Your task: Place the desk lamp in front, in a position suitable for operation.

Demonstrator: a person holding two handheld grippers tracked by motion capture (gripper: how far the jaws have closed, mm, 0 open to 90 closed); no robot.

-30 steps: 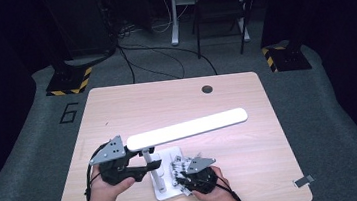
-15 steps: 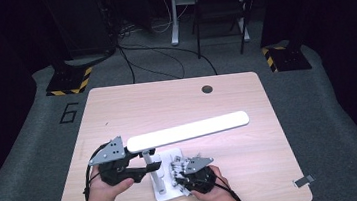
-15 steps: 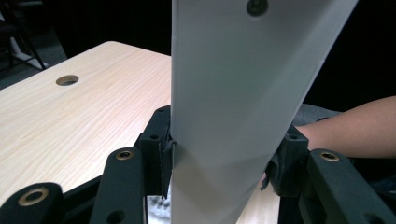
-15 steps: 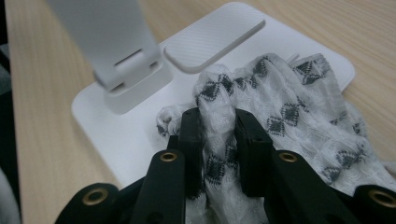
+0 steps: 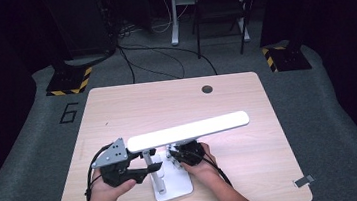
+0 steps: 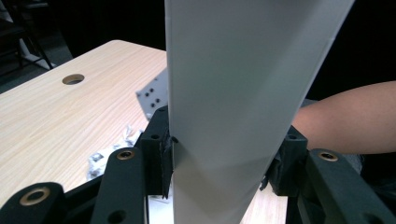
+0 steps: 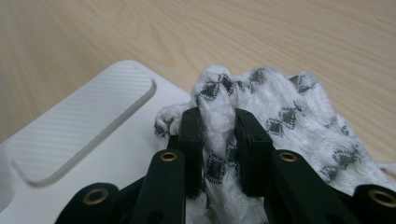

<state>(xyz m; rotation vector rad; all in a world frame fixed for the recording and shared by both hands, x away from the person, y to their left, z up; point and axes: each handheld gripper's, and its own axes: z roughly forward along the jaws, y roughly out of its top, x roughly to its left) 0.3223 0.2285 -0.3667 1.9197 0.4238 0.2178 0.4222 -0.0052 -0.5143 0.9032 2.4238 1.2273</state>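
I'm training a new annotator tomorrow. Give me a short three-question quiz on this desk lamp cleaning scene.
1. True or false: the right tongs are shut on a patterned cloth.
2. What do the left tongs clamp? A. the lamp's post B. the lamp's flat white head C. the cloth
3. In the right gripper view, on which part of the lamp does the cloth's edge lie?

Key:
1. True; the cloth is bunched between the jaws.
2. B; the pads press both edges of the head.
3. On the white base, beside its recessed groove; the rest of the cloth lies over the wooden table.
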